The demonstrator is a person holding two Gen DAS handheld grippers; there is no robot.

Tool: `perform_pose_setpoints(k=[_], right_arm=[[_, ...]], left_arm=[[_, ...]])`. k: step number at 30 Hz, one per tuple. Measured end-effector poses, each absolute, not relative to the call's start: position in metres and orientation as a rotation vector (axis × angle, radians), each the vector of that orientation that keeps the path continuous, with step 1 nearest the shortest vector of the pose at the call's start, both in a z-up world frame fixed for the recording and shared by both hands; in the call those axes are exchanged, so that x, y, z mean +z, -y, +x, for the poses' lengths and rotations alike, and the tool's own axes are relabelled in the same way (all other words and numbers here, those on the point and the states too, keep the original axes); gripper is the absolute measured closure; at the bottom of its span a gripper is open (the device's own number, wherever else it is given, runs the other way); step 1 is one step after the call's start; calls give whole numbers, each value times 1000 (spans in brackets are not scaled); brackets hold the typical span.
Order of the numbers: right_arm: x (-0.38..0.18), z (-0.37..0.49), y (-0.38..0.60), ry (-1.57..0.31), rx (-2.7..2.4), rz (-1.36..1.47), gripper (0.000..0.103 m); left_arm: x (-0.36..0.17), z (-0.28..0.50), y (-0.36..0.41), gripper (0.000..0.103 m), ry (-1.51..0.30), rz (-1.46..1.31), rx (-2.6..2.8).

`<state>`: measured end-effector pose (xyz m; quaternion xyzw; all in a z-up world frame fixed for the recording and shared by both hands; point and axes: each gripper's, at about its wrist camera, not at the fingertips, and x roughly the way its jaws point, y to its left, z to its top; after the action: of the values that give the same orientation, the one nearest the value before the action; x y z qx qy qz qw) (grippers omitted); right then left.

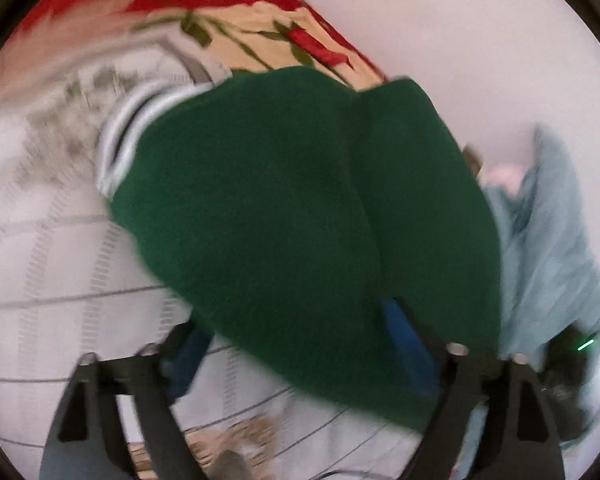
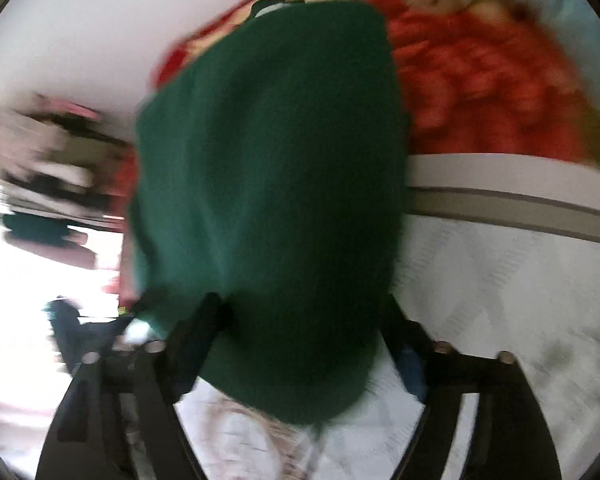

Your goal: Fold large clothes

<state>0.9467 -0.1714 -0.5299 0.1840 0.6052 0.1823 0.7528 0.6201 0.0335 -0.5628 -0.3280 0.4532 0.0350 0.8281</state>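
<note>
White quilted bedding with a red floral blanket behind carries the green garment, which lies bunched between both grippers. The left gripper and right gripper both tilt steeply downward with jaws spread wide, cloth between them but unpinched. To fold well, let the fabric settle flat, then pinch matching edges evenly.

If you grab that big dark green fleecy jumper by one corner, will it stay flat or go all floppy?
Probably floppy: the dark green fleecy jumper already sags in soft rounded folds over the white patterned bed cover. It looks thick, so likely a bit heavy for cloth. It is unlikely to slip much, since its surface looks fuzzy, though the blurred pictures leave that uncertain.
</note>
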Motion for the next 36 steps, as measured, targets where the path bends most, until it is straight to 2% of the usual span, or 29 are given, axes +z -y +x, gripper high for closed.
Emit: perform_pose_setpoints(k=[2, 5, 9, 21, 26, 36], right_arm=[[-507, 923, 160, -1307, 253, 253, 16], [-473, 887, 140, -1284, 82, 93, 15], [-417, 835, 125, -1216, -63, 37, 15], [-194, 653, 104, -1035, -230, 2, 15], [-112, 576, 97, -952, -236, -19, 15], [-12, 455, 84, -841, -200, -5, 15]], left_arm=[[-539, 608, -26, 1, -996, -532, 92], [-504, 591, -18, 0, -997, -313, 124], [-444, 563, -1, 0, -964, -129, 129], [-260, 448, 13, 0, -854, -36, 30], [-203, 391, 11, 0, -811, -42, 43], [-134, 291, -2, 0, -752, -20, 43]])
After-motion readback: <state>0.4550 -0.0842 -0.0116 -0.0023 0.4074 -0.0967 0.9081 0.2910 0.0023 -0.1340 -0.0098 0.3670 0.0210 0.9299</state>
